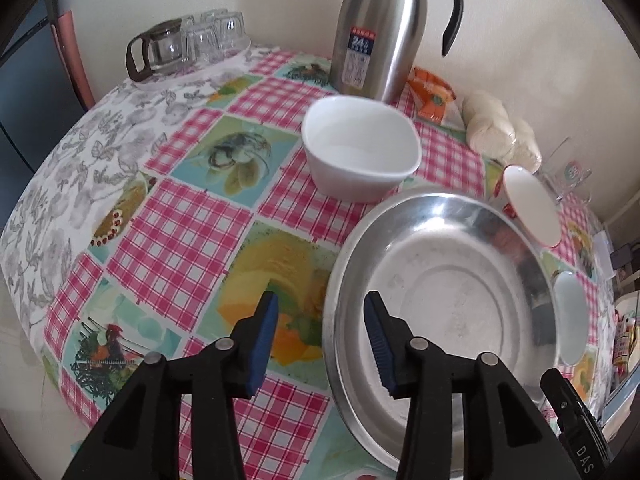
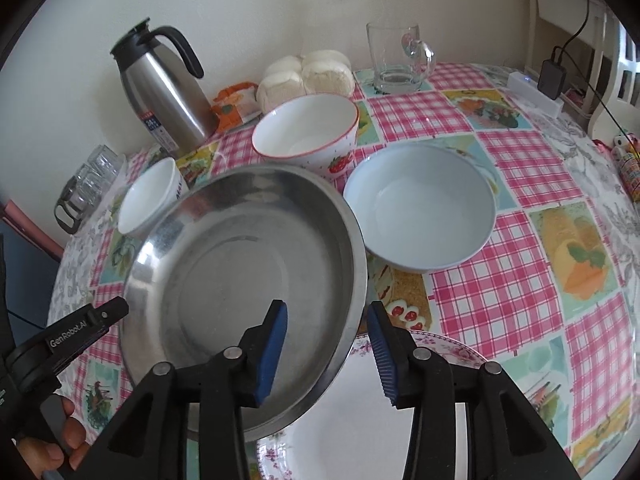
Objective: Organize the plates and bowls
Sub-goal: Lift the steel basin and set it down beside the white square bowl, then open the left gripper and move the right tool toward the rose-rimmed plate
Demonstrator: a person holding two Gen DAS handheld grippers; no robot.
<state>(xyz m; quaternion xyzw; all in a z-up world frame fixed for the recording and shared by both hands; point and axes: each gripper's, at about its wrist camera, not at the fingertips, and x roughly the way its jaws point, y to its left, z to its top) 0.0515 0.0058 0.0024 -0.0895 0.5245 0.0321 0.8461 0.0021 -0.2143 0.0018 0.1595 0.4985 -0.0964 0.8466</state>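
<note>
Steel, wide and shallow — the round metal bowl (image 2: 244, 280) partly overlaps the floral plate (image 2: 360, 412); its rim passes between your right gripper's (image 2: 328, 344) open fingers, the left gripper (image 1: 322, 340) open too.

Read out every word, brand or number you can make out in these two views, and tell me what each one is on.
"24": blue and red label on the steel flask; its smaller print is too blurred to read.
"GenRobot.AI": body of the left gripper in the right wrist view.
"DAS": body of the right gripper at the edge of the left wrist view; cut off.
Blue lettering on the small white bowl: only partly visible, unreadable.
Print on the orange packet: too blurred.
</note>
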